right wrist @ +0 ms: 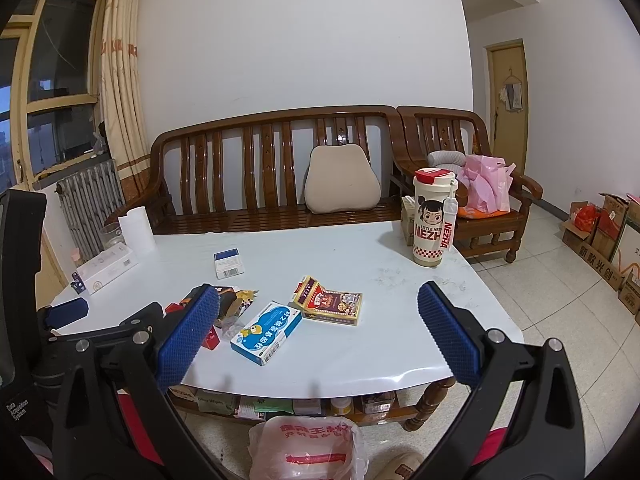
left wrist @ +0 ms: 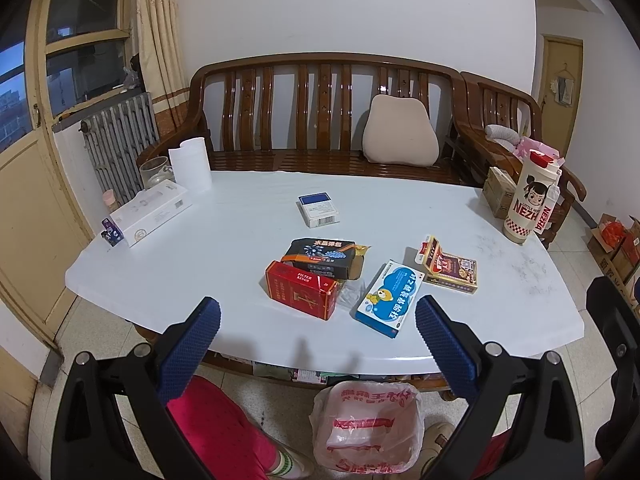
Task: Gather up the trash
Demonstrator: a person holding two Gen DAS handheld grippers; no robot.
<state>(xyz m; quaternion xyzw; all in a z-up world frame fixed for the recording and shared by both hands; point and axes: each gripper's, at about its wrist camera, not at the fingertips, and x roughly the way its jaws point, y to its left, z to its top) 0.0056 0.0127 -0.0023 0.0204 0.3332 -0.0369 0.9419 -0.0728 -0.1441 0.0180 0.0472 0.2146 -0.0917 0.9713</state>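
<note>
Both claws, left gripper (left wrist: 318, 320) and right gripper (right wrist: 318, 314), hang released near the table (left wrist: 240, 240); boxes (left wrist: 302, 288) untouched, bag (left wrist: 368, 428) on floor.

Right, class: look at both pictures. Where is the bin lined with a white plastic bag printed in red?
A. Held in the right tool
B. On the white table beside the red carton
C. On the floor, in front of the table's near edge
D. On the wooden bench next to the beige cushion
C: the bag-lined bin sits on the floor below the near edge of the white table, and both tools are open and empty.
</note>
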